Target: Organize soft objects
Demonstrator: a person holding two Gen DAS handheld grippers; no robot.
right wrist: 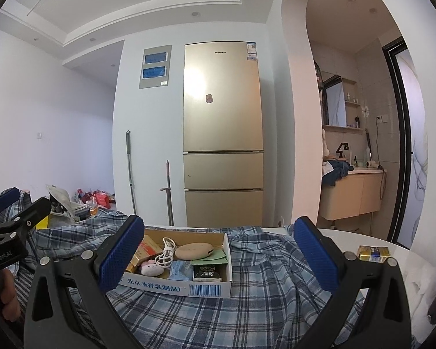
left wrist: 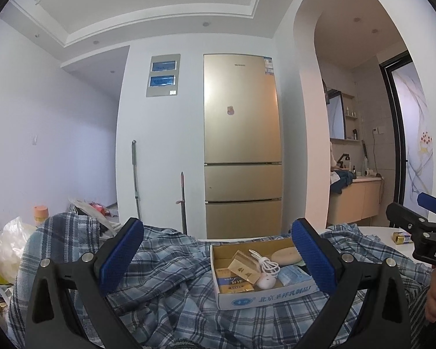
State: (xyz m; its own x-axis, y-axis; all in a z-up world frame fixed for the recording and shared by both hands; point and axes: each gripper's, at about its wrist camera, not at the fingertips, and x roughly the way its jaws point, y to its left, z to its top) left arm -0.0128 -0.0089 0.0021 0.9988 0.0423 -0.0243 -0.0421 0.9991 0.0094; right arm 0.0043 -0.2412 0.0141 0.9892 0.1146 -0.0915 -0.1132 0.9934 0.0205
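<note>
Blue plaid cloth (left wrist: 165, 279) spread in rumpled folds across the lower half of both views, covering most of a white worktop (right wrist: 363, 240) whose bare edge shows at right. Resting on the cloth, an open cardboard box (right wrist: 177, 286): right of centre in the left wrist view, left of centre in the right wrist view. Inside it, a coiled white cable (right wrist: 165, 254), a beige oval pebble-like case (right wrist: 193, 251), gold packets (left wrist: 242, 272), a small pink-and-white figure (right wrist: 151, 267), a pale blue pack (right wrist: 178, 270) and a dark pouch (right wrist: 207, 273).

Left tongs (left wrist: 218, 257) wide apart, blue pads either side of the box, gripping nothing. Right tongs (right wrist: 219, 257) likewise wide apart, empty, the left pad overlapping the box's near corner in the frame. Each tool visible at the edge of the other's view, with part of a hand on its handle.

Small gold box (right wrist: 373, 253) alone on the bare worktop at lower right. Behind, centre frame, a tall gold fridge (right wrist: 222, 116); two pole handles (right wrist: 130, 171) leaning on the white wall to its left; bags and clutter (right wrist: 72, 200) at mid left.
</note>
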